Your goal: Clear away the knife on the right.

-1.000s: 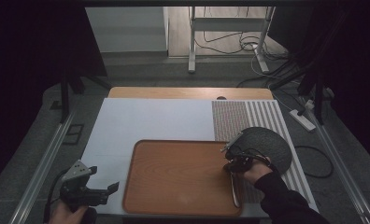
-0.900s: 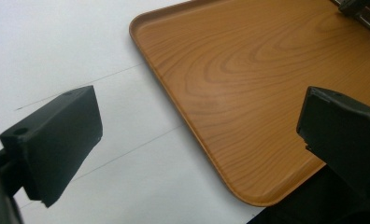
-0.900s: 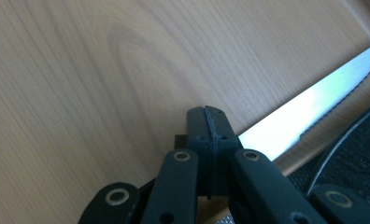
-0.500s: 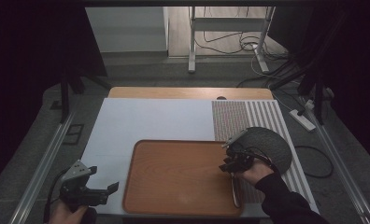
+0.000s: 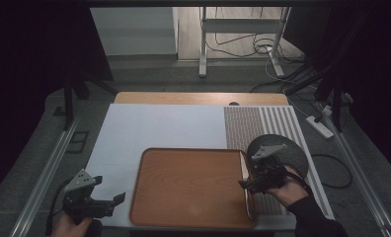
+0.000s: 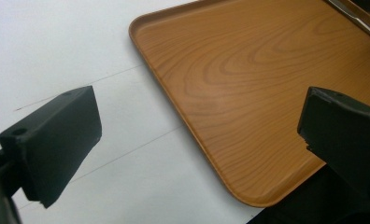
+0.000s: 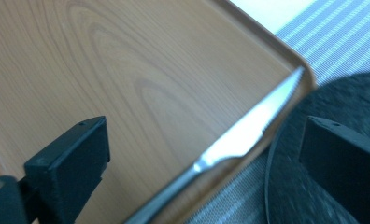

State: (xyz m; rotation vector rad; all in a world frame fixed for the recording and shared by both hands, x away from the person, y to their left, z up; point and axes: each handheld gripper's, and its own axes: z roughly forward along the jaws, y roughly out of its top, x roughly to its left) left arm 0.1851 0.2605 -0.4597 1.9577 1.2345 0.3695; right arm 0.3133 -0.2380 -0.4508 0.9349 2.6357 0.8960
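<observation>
High view: wooden tray [image 5: 188, 187] on white table [image 5: 149, 128], cabled floor behind.

the left gripper [image 5: 115, 200] sits low at the near left corner in the person's left hand [image 5: 71, 224], jaws spread wide and holding nothing, while the right gripper [image 5: 245, 183], gripped by the right hand [image 5: 288, 186], points leftward with jaws likewise parted.
</observation>
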